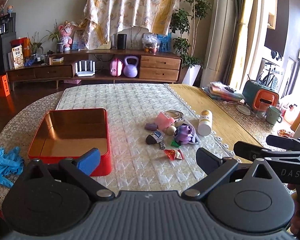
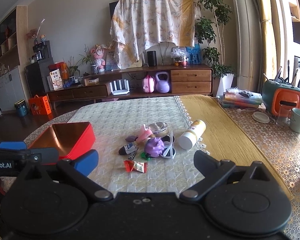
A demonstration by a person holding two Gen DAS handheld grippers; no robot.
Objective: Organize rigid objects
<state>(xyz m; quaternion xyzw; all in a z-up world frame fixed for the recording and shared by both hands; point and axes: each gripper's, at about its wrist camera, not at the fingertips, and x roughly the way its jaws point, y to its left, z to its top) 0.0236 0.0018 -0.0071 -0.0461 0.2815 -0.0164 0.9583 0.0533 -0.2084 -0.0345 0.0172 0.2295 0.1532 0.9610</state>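
Quilted table cover [image 1: 130,104] carries a tight clutter beside the red tin [image 1: 70,134]; both grippers [image 1: 148,160] [image 2: 146,160] are held wide, empty; neighbours may be knocked.

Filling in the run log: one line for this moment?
phase: start | left gripper: open, holds nothing | right gripper: open, holds nothing | red tin: nothing inside | small items pile: on mat

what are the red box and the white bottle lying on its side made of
Red box: probably tin-plate metal; the glossy gold inside mirrors the light, with thin walls and rolled rim. White bottle: likely plastic, smooth matte body with a yellow label; cannot be sure.
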